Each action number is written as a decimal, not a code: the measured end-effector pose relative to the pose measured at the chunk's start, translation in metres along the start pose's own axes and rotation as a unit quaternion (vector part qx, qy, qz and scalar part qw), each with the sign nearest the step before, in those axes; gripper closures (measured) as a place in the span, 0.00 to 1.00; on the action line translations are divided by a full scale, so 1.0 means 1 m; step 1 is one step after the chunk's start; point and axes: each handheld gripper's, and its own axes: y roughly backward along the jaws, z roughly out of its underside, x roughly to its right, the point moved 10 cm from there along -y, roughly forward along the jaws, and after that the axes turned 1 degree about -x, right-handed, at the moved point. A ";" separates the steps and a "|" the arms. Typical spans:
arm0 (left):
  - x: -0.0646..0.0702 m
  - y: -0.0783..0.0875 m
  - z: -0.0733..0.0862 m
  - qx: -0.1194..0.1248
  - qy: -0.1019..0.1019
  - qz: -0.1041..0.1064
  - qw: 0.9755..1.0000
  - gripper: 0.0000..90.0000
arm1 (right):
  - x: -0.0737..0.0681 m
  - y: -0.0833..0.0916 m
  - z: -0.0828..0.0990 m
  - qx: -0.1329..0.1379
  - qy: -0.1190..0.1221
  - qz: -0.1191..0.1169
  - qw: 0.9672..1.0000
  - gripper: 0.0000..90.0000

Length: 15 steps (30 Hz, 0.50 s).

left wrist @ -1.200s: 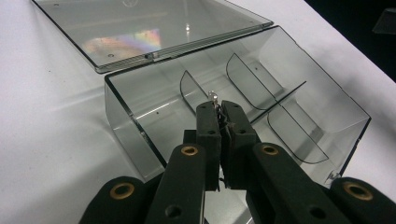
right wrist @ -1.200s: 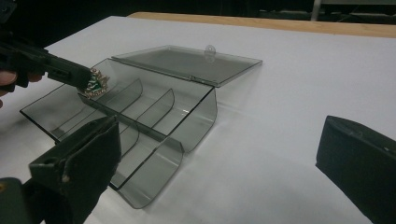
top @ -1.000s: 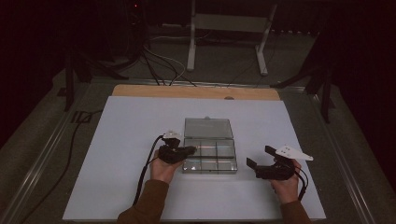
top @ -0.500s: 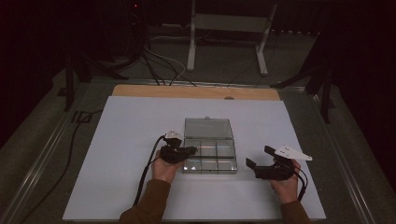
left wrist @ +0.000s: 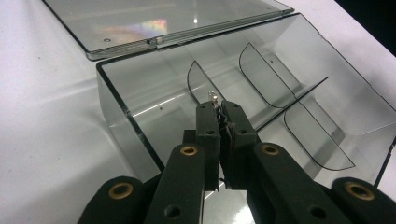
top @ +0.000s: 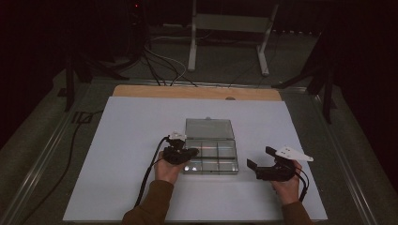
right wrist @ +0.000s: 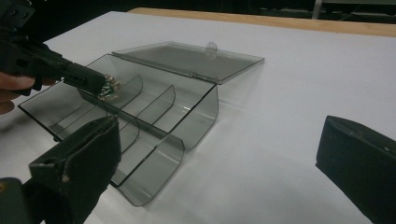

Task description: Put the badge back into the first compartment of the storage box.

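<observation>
Fingers [left wrist: 208, 135] of left gripper [left wrist: 218, 108] were clenched on a tiny item [left wrist: 213, 97], hard to ID, above the clear box [top: 211, 159] w/ lid open at 12 o'clock; compartments looked empty. Right gripper [top: 259, 158], at box's 3 o'clock, gaped wide, holding nothing.

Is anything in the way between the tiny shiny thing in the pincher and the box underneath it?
Nothing visible is. The left gripper is shut on the tiny shiny thing just above the clear box, whose lid lies flat, opened away behind it. The compartment below looks empty, with curved dividers beside it, not across it.
</observation>
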 end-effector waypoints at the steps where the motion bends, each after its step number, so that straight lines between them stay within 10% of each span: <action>1: 0.000 0.000 0.000 -0.001 -0.001 -0.001 1.000 0.99 | 0.000 0.000 0.000 0.000 0.000 0.000 1.000 0.00; 15: 0.001 -0.002 -0.001 -0.016 -0.013 -0.016 1.000 0.98 | 0.000 0.000 0.000 -0.001 0.000 0.000 1.000 0.00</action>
